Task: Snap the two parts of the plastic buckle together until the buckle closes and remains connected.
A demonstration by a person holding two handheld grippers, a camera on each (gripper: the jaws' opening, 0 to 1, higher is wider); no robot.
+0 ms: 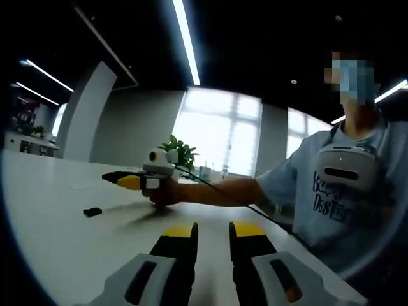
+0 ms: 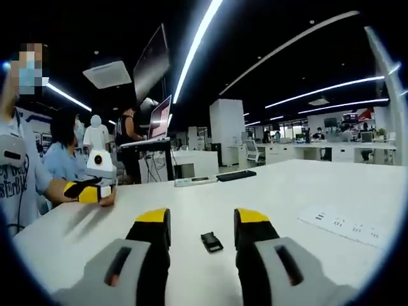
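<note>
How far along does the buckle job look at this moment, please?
Nothing looks done yet. One small black buckle piece lies on the white table, ahead of the open right gripper, untouched. The left gripper is also open and holds nothing. Whether that piece is one part or both cannot be told. Gripping, aligning and snapping the parts together all remain.

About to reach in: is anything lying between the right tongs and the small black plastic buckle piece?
Nothing visible: the small black plastic buckle piece lies alone on the bare white table, just ahead of the open right tongs.
</note>
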